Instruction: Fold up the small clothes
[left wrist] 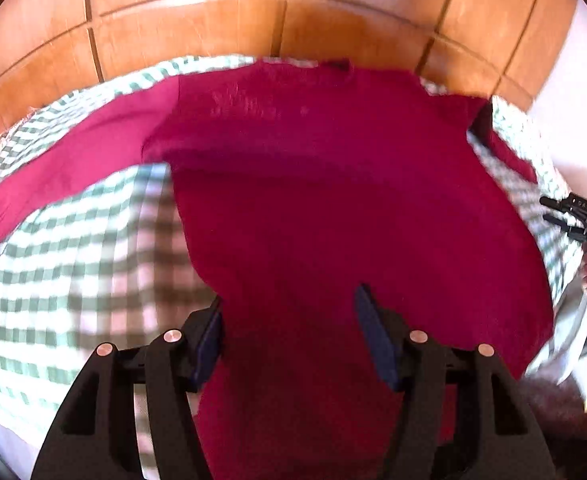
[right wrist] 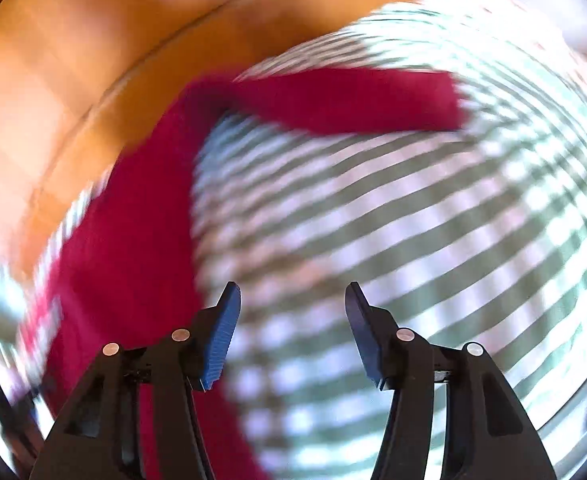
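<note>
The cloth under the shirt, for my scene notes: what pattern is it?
Green-and-white checks on the cloth, sharpest in the left wrist view.

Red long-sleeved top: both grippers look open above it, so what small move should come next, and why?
Probably lower the open right gripper onto the outstretched sleeve and pinch it; the red top lies spread on the checked cloth, unfolded, with nothing gripped.

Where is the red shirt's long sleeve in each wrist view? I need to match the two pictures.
Left wrist view: the sleeve runs from the red shirt out to the left edge.
Right wrist view: the sleeve stretches across the upper middle, cuff pointing right.
Shared landmark: the green checked cloth under the shirt.
</note>
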